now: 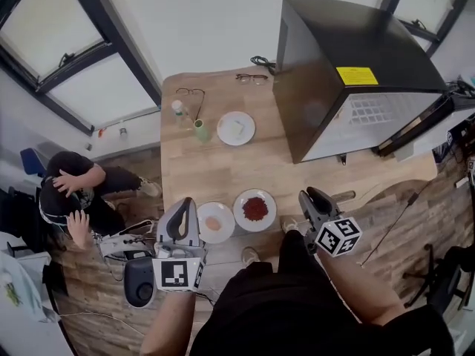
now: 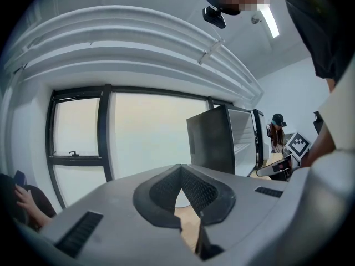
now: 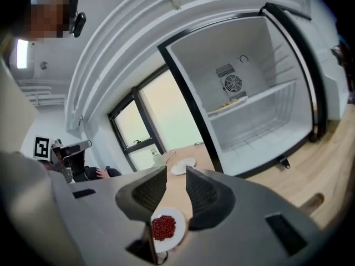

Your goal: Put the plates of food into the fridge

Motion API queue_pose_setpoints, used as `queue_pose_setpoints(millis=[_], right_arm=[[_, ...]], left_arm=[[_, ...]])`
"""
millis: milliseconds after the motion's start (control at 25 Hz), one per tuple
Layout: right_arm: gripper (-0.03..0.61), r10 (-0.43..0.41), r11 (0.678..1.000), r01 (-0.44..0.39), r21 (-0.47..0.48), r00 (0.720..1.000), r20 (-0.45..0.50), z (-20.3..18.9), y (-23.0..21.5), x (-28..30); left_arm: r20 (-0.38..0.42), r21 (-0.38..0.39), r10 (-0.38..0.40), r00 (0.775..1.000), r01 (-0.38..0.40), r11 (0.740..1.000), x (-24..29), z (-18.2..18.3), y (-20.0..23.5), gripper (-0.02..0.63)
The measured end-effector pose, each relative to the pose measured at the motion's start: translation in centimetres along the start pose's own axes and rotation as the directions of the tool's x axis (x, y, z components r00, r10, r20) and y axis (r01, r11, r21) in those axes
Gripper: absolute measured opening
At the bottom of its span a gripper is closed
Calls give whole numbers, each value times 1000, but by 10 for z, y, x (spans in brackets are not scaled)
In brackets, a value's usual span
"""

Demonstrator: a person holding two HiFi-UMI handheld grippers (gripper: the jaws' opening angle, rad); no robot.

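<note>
Nothing is stored yet: the red-food plate (image 1: 254, 209), pink-food plate (image 1: 215, 222) and far plate (image 1: 236, 127) sit on the table (image 1: 215, 173) left of the open fridge (image 1: 349, 50), with the left gripper (image 1: 184, 202) clenched empty and the right gripper (image 1: 310, 195) released, grasping nothing.

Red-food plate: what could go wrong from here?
1. The right tongs are open and aimed at the red-food plate; a pinch on one rim could tilt it and spill what it holds.
2. The pink-food plate lies close beside it by the near edge of the table; a nudge might knock it off.
</note>
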State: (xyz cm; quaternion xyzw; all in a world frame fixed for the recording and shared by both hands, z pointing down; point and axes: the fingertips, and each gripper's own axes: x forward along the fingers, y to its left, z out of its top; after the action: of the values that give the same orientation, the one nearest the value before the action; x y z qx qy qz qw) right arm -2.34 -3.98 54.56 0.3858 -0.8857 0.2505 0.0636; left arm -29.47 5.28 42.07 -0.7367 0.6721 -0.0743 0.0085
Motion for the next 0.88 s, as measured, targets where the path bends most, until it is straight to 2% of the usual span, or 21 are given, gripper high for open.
queue_pose_setpoints(millis=[120, 280, 440, 640, 880], right_arm=[[124, -2, 999, 4, 39, 999, -51, -40, 10, -3], [124, 59, 976, -28, 218, 989, -136, -96, 18, 3], [128, 78, 958, -14, 288, 974, -214, -145, 22, 11], [160, 78, 900, 50, 433, 959, -274, -189, 19, 17], [178, 102, 845, 83, 528, 945, -312, -227, 24, 26]], left_arm=[[-26, 4, 0, 1000, 0, 1000, -8, -11, 1, 5], [-50, 13, -11, 999, 12, 1000, -15, -19, 2, 5], [-75, 42, -13, 997, 16, 999, -22, -27, 5, 5], [-112, 48, 0, 994, 6, 999, -34, -39, 7, 5], [-130, 62, 33, 991, -25, 998, -52, -40, 13, 5]])
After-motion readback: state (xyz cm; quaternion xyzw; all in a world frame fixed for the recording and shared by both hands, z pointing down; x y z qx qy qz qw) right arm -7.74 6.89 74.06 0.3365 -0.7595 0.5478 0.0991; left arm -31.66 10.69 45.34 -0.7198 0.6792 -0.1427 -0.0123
